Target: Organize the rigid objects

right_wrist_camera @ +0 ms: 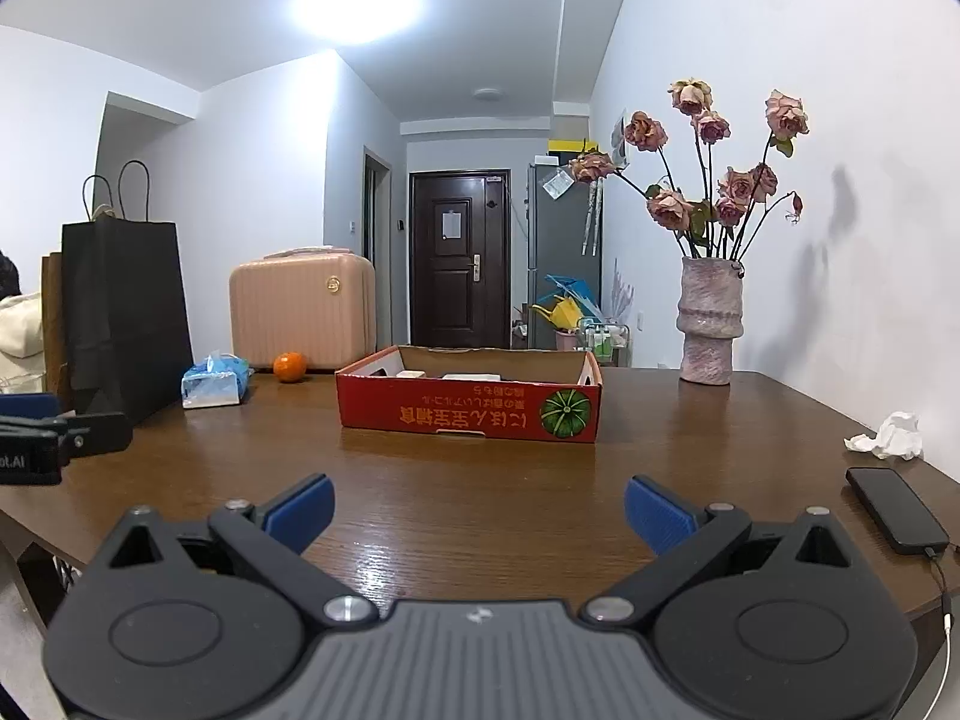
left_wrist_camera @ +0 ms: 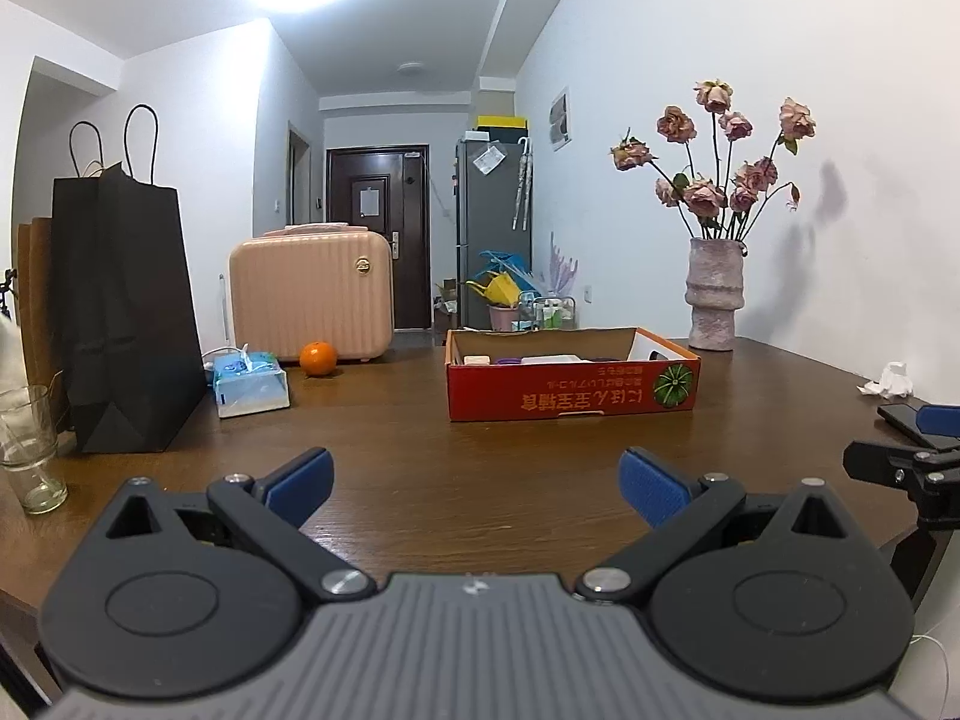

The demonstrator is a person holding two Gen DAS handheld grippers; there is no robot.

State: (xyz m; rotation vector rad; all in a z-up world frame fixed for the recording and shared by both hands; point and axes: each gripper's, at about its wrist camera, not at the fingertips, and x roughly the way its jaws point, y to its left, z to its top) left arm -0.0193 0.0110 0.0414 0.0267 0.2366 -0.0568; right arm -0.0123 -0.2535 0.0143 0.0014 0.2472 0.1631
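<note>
A shallow red cardboard box [left_wrist_camera: 570,387] stands on the brown wooden table [left_wrist_camera: 420,456], holding several small objects of which only the tops show. It also shows in the right wrist view [right_wrist_camera: 468,411]. An orange [left_wrist_camera: 318,358] lies at the back left, also seen in the right wrist view [right_wrist_camera: 290,366]. My left gripper [left_wrist_camera: 477,483] is open and empty, low over the table's near part. My right gripper [right_wrist_camera: 479,510] is open and empty, likewise short of the box. Each gripper shows at the edge of the other's view.
A black paper bag [left_wrist_camera: 129,312], a tissue pack [left_wrist_camera: 249,383], a pink case [left_wrist_camera: 312,297] and a glass [left_wrist_camera: 30,450] stand at the left. A vase of dried roses [left_wrist_camera: 714,294] stands at the back right. A black phone [right_wrist_camera: 897,516] and crumpled tissue [right_wrist_camera: 891,435] lie at the right.
</note>
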